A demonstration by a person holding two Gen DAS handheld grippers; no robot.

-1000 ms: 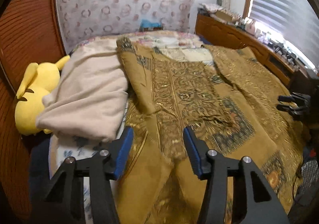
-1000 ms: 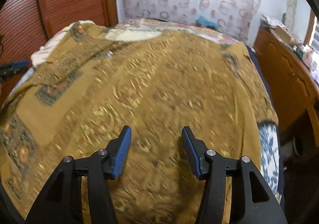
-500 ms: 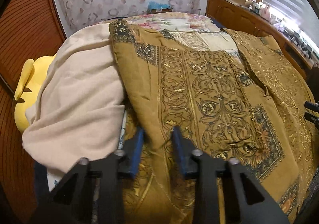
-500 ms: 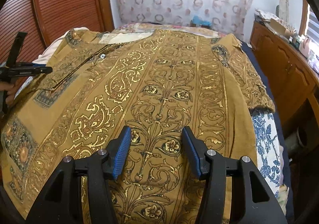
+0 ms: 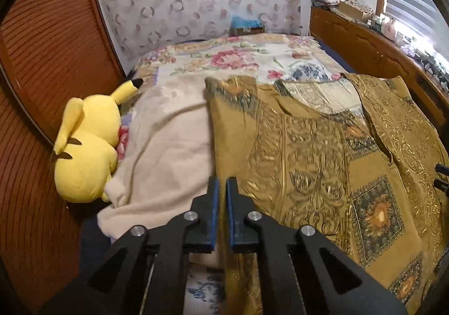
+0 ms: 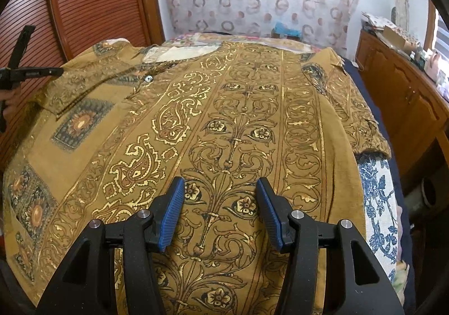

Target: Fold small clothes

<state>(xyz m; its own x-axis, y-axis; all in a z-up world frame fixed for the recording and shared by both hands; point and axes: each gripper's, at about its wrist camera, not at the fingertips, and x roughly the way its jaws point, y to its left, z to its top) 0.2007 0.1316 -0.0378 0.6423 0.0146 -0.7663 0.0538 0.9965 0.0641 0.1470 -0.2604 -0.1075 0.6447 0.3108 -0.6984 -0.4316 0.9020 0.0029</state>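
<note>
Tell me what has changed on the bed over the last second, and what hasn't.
The left gripper has just been closing and is now shut on the left edge of the mustard patterned shirt, which it was only straddling a second ago; its view has shifted, showing more of the yellow plush toy and beige cloth. The right gripper stays open above the shirt, holding nothing. The shirt still lies spread flat.

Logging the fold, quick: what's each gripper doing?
Left gripper: just closed on the ochre gold-printed shirt's edge.
Right gripper: open, holding nothing.

The bed [image 5: 247, 54] (floral cover) bears a shirt [image 6: 224, 132], beige cloth [image 5: 168, 152], yellow plush [image 5: 87, 152].
</note>
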